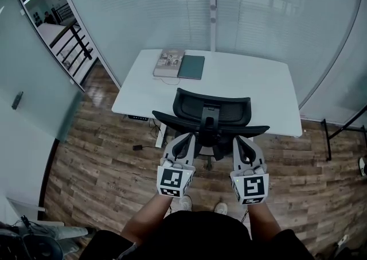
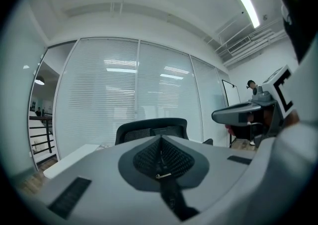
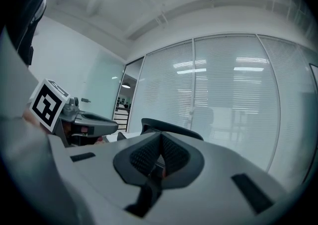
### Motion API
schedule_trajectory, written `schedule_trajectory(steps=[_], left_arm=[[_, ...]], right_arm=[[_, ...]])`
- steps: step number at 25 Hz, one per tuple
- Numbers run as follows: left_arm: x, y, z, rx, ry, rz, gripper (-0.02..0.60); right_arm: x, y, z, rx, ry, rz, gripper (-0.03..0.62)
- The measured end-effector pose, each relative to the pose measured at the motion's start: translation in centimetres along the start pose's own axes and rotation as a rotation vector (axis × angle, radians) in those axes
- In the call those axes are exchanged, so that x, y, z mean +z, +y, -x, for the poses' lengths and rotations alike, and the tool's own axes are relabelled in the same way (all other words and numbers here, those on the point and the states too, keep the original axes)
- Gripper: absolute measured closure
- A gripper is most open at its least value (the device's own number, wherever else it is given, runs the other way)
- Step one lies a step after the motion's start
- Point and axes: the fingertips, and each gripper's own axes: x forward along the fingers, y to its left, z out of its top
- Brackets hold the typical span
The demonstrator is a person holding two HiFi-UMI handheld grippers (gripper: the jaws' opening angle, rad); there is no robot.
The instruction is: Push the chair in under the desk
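Observation:
A black mesh office chair (image 1: 212,112) stands pulled out in front of the white desk (image 1: 252,84), its back towards me. My left gripper (image 1: 184,138) and right gripper (image 1: 241,140) are held side by side just behind the chair's back, both shut with nothing between their pads. Whether the tips touch the chair I cannot tell. In the left gripper view the shut left gripper (image 2: 160,157) points at the chair's backrest (image 2: 151,128), with the right gripper (image 2: 241,113) off to the right. In the right gripper view the shut right gripper (image 3: 160,157) faces the backrest (image 3: 171,127).
A thick book (image 1: 169,62) and a dark green notebook (image 1: 191,67) lie at the desk's far left. Glass walls with blinds close off the room behind the desk. A black metal frame (image 1: 338,132) stands at the right. A small plug box (image 1: 137,147) lies on the wooden floor.

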Motion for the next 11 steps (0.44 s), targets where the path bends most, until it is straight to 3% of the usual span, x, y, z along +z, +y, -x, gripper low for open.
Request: schedule_trajectory(steps=[11], left_arm=[[-0.5,0.6,-0.3,0.001,0.015,-0.037,0.565]], right_arm=[[-1.2,0.2,-0.9,0.006,0.015,-0.018,0.591]])
